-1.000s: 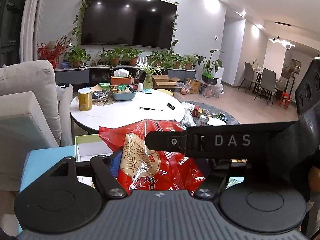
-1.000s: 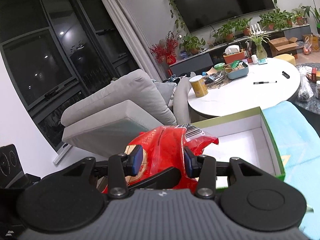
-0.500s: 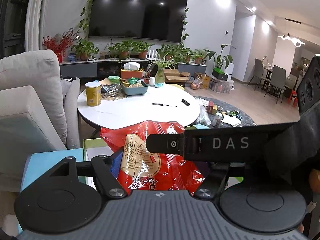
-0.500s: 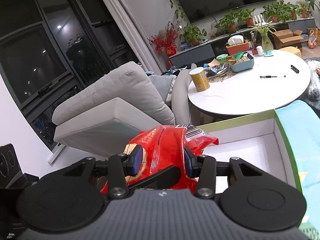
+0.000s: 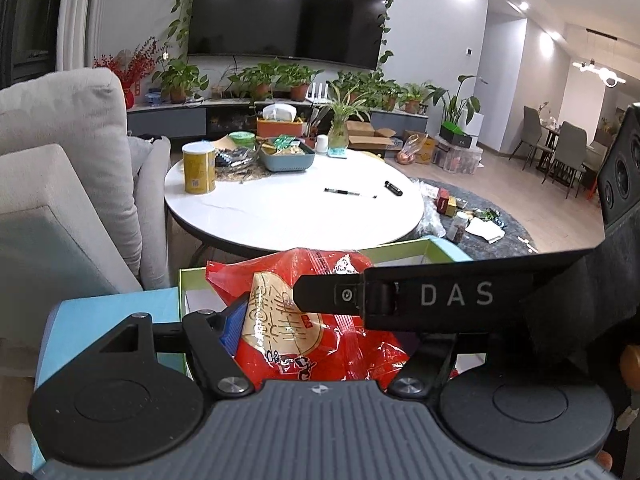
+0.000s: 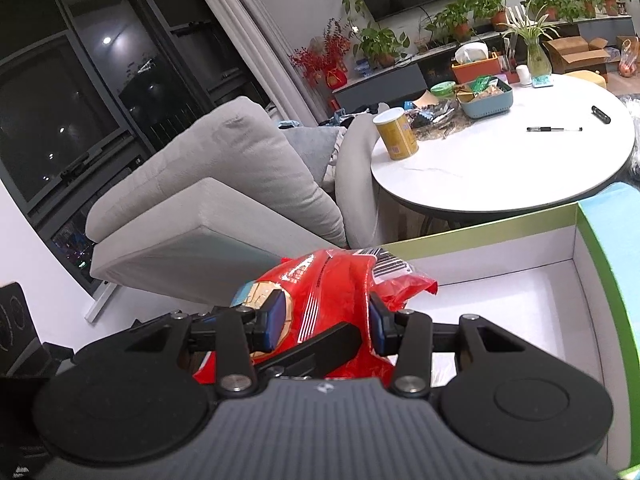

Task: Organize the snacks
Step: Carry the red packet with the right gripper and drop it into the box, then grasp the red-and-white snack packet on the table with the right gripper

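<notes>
Living room: red snack bag (image 6: pixel 332 292) over green-rimmed box (image 6: pixel 600 248)

We look from two cameras, each riding on a handheld gripper and facing forward along its fingers, tilted a little downward. The left wrist view faces the wall television (image 5: pixel 286 16) head on, with the round white table (image 5: pixel 288 216) in middle distance. The right wrist view sits beside it, angled toward the dark windows (image 6: pixel 68 92) and the grey sofa (image 6: pixel 224 184). Both sit very near the red snack bag (image 5: pixel 320 320) and share it, the table, the sofa and the green-rimmed box (image 6: pixel 592 280).
</notes>
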A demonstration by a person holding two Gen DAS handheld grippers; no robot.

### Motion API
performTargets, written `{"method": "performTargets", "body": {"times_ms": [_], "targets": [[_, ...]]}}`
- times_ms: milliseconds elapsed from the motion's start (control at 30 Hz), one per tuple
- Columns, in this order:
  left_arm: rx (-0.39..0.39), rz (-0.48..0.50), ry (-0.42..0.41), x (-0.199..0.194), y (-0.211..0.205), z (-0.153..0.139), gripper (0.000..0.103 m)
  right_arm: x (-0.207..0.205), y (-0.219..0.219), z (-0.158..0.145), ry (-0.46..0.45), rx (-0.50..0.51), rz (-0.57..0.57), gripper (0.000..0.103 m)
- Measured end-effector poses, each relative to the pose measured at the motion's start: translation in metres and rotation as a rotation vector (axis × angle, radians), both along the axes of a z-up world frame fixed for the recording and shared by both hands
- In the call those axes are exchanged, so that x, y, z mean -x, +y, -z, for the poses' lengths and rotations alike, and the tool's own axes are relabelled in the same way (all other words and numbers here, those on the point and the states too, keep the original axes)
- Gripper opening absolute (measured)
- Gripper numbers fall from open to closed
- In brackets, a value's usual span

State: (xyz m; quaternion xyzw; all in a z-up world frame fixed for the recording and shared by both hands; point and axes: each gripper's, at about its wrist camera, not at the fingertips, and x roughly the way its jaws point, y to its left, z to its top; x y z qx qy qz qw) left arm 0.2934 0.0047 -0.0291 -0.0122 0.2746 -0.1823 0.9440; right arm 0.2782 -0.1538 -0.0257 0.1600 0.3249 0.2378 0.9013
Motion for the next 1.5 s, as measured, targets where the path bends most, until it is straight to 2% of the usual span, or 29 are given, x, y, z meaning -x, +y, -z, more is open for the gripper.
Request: {"method": "performTargets", "body": {"times_ms": [167, 233, 300, 400, 533, 667, 900, 1300, 1500], "targets": [[-0.016, -0.025, -0.007, -0.007, -0.001, 0.007, 0.069, -0.008, -0.001, 0.01, 0.008, -0.012, 0.025, 0.053], [-0.031, -0.055, -0.019, -0.006, -0.001, 0.006, 0.072, -0.007, -0.001, 0.008, -0.023, 0.021, 0.113, 0.058], [-0.028, -0.06, -0.032, 0.0, 0.002, 0.003, 0.085, 0.003, -0.002, 0.002, -0.093, 0.071, 0.178, 0.061], [-0.041, -0.082, -0.055, 0.007, 0.006, -0.002, 0.086, 0.013, -0.007, -0.008, -0.118, 0.07, 0.138, 0.061], [-0.028, -0.108, -0.046, 0.016, 0.012, -0.008, 0.087, 0.032, -0.009, -0.02, -0.142, 0.086, 0.108, 0.061], [-0.024, -0.129, -0.063, 0.032, 0.021, -0.012, 0.094, 0.054, -0.015, -0.028, -0.163, 0.096, 0.078, 0.061], [-0.046, -0.159, -0.086, 0.071, 0.036, -0.016, 0.1, 0.088, -0.013, -0.033, -0.162, 0.108, 0.025, 0.061], [-0.002, -0.193, -0.071, 0.126, 0.071, -0.02, 0.101, 0.132, -0.004, -0.039, -0.133, 0.076, 0.012, 0.061], [0.01, -0.205, -0.067, 0.149, 0.082, -0.009, 0.102, 0.15, 0.0, -0.033, -0.114, 0.069, 0.027, 0.061]]}}
